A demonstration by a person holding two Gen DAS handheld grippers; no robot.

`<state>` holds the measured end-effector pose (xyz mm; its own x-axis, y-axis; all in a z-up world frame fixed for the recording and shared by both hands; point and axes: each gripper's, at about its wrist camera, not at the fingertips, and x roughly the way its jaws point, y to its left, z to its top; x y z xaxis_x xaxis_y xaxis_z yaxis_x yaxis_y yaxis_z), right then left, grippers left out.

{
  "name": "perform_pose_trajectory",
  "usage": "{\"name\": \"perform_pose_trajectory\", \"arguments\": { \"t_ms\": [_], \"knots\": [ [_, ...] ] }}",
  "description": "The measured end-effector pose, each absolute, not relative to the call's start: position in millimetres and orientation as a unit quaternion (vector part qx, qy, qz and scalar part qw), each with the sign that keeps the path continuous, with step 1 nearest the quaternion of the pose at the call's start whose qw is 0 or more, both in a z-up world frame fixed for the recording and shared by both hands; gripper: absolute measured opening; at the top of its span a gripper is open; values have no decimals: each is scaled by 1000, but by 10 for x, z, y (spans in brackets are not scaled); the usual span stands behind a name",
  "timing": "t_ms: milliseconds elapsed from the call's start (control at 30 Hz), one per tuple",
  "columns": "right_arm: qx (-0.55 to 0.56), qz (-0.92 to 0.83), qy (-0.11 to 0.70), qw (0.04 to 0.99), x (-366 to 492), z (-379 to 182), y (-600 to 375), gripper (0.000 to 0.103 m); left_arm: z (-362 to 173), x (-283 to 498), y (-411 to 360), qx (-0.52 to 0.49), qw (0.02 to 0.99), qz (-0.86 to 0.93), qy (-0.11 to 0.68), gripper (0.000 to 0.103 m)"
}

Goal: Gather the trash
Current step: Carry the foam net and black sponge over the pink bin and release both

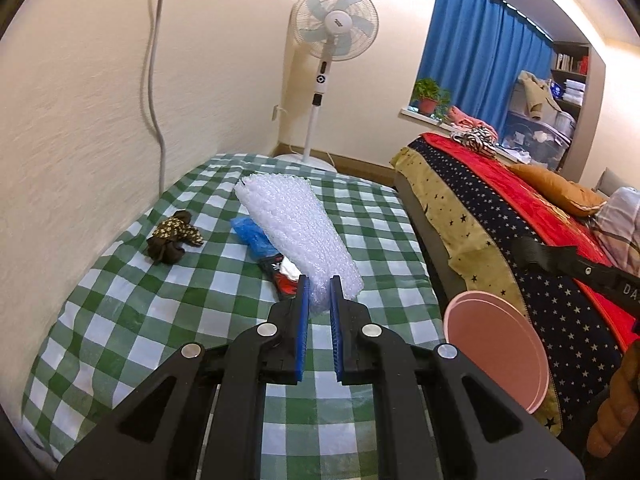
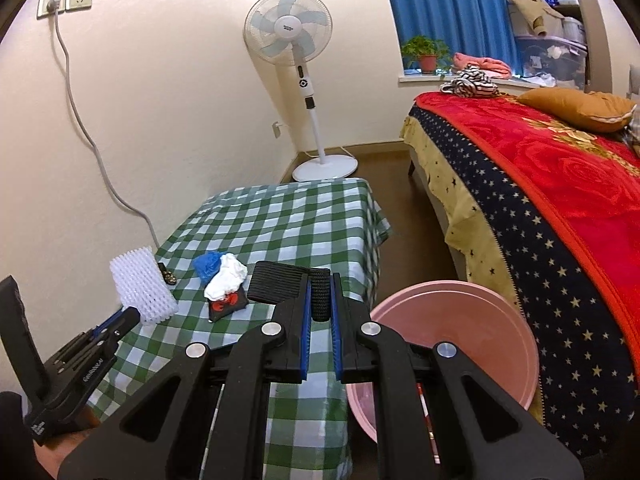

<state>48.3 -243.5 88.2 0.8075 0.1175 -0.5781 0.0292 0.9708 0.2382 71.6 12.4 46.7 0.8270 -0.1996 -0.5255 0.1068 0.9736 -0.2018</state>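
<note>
In the left wrist view my left gripper is shut on the near end of a white foam net sheet, which is lifted off the green checked tablecloth. Beside the sheet lie a blue plastic bag, a red and black snack wrapper and a brown floral cloth. In the right wrist view my right gripper is shut on a black ribbed foam net. Just beyond it lie the blue bag, a white crumpled wad and the wrapper. The left gripper shows there with the white sheet.
A pink basin stands on the floor between the table and a bed with a red blanket. A white pedestal fan stands in the corner behind the table. A grey cable hangs down the wall on the left.
</note>
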Motion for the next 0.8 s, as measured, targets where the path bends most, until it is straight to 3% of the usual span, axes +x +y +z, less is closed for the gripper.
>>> {"name": "perform_pose_trajectory", "arguments": {
  "t_ms": [800],
  "knots": [
    [140,-55,297,943,320,658,-2907,9,348,698,-309,-58,947,-134,285,10]
  ]
}}
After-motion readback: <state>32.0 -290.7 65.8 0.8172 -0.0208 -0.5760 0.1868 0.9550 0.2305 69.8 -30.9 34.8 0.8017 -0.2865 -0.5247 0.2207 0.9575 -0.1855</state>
